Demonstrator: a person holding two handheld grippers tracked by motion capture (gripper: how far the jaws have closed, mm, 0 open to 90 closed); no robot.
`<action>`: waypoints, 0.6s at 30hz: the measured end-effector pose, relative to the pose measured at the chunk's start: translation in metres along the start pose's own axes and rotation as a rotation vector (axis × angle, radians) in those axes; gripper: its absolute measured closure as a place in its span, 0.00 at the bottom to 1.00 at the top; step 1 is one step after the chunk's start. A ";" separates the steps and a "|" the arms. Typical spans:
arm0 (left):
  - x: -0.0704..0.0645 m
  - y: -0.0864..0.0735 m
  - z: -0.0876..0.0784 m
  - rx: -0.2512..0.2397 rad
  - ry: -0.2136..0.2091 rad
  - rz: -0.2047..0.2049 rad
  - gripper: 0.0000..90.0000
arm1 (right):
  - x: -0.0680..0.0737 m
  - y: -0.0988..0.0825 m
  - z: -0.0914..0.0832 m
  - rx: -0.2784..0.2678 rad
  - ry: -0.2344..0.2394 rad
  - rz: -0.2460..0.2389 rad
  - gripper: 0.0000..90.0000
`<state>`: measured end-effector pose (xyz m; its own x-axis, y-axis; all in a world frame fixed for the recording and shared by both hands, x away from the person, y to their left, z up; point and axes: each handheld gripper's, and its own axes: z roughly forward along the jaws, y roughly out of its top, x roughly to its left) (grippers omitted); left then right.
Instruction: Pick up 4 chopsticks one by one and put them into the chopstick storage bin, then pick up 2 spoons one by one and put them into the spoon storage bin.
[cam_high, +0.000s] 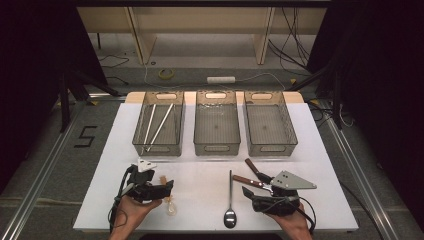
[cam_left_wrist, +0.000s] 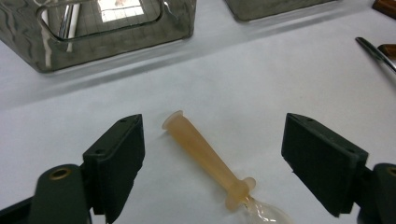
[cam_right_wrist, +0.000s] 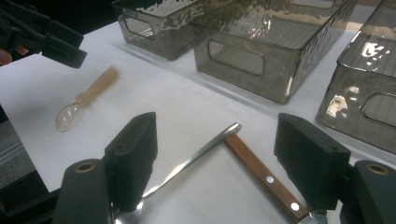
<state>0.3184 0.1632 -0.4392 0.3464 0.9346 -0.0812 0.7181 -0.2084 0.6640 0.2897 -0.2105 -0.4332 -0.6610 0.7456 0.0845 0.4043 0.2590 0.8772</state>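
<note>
A small spoon with a tan handle and a clear bowl (cam_left_wrist: 210, 158) lies on the white table, between the wide-open jaws of my left gripper (cam_left_wrist: 215, 127), which hovers just above it. From above, that small spoon (cam_high: 169, 201) sits beside the left gripper (cam_high: 165, 189) at the front left. My right gripper (cam_right_wrist: 217, 122) is open over a metal spoon's handle (cam_right_wrist: 196, 156) and a wooden-handled knife (cam_right_wrist: 261, 175). At the front right, the right gripper (cam_high: 252, 192) is next to the metal spoon (cam_high: 230, 200) and two wooden-handled knives (cam_high: 254, 171).
Three clear grey bins stand in a row at the back: the left bin (cam_high: 142, 137) holds two white sticks (cam_high: 159, 125); the middle bin (cam_high: 217, 147) and right bin (cam_high: 292, 135) look bare. Table edges drop off at front and sides.
</note>
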 end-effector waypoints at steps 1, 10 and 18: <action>0.000 -0.001 0.001 0.006 0.001 0.002 0.23 | 0.000 0.000 0.000 -0.001 -0.001 0.000 0.35; -0.003 -0.006 0.010 0.072 0.010 0.001 0.23 | 0.000 0.000 -0.001 -0.007 -0.002 -0.002 0.35; -0.005 -0.010 0.013 0.108 0.008 0.002 0.25 | -0.002 0.000 -0.001 -0.006 -0.004 -0.001 0.35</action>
<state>0.3179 0.1568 -0.4551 0.3430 0.9365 -0.0735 0.7785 -0.2396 0.5801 0.2898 -0.2125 -0.4328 -0.6590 0.7477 0.0819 0.4000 0.2562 0.8799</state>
